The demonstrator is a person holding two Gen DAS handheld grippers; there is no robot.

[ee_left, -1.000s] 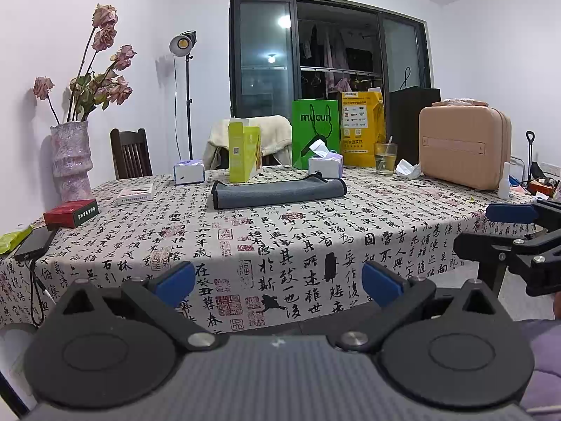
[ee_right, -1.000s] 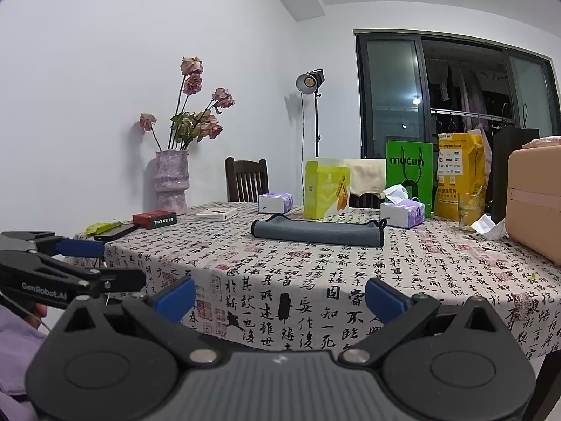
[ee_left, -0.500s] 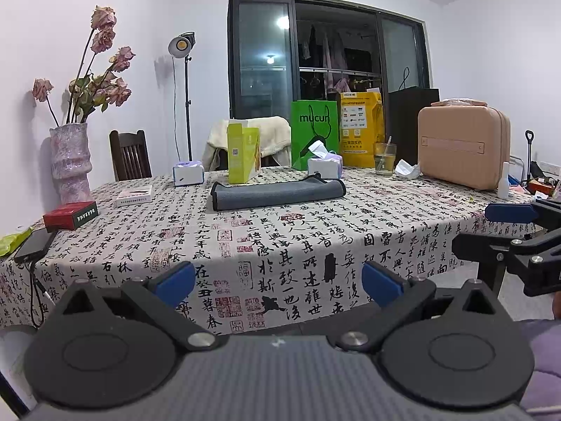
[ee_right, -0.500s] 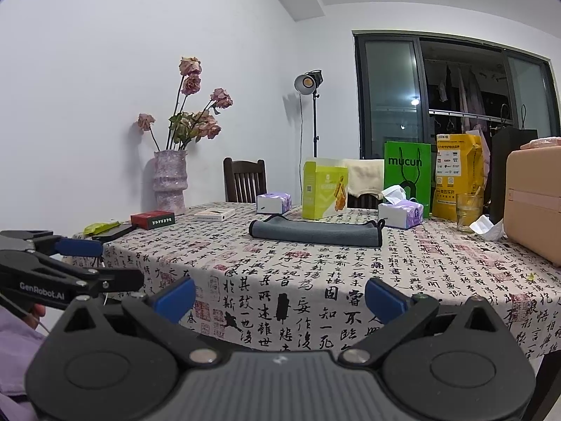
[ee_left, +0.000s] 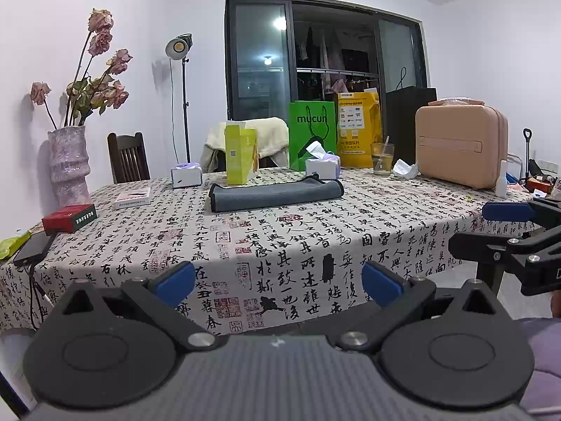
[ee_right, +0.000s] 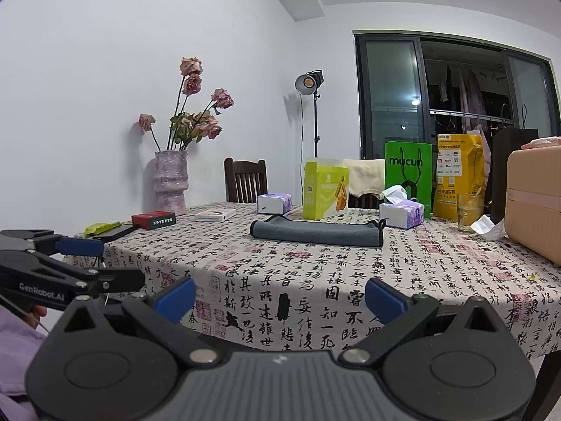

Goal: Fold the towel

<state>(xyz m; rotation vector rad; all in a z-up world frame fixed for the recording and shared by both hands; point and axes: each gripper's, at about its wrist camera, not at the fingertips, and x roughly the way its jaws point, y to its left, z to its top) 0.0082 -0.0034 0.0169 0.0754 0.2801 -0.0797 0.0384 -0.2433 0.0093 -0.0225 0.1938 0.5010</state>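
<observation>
— Across the table (ee_left: 385, 217), what is biggest, and where is the towel?

— At its far right stands a pink case (ee_left: 461, 147). The cloth over the table is printed all over with black Chinese characters and red seals. The grey towel (ee_left: 275, 194) lies folded in a long strip near the table's middle, just in front of a yellow-green box (ee_left: 241, 152) and a tissue pack (ee_left: 322, 166).

— And the grippers?

— Both are held off the table's near edge, well apart from the towel, pointing level across it. The left gripper (ee_left: 278, 282) has its blue-tipped fingers (ee_left: 173, 279) spread wide, grasping nothing and touching nothing. The right gripper (ee_right: 280, 294) is the same: released, fingers wide, empty. Each shows side-on at the edge of the other's view, with a bit of purple sleeve (ee_right: 14, 347) behind it.

— Any writing you can read?

— The green bag (ee_left: 312, 133) at the back says "mucun". The left gripper's side, seen from the right wrist camera, reads "GenRobot.AI". A yellow bag (ee_left: 357, 128) and a red box (ee_left: 69, 216) carry print too small to read.
</observation>
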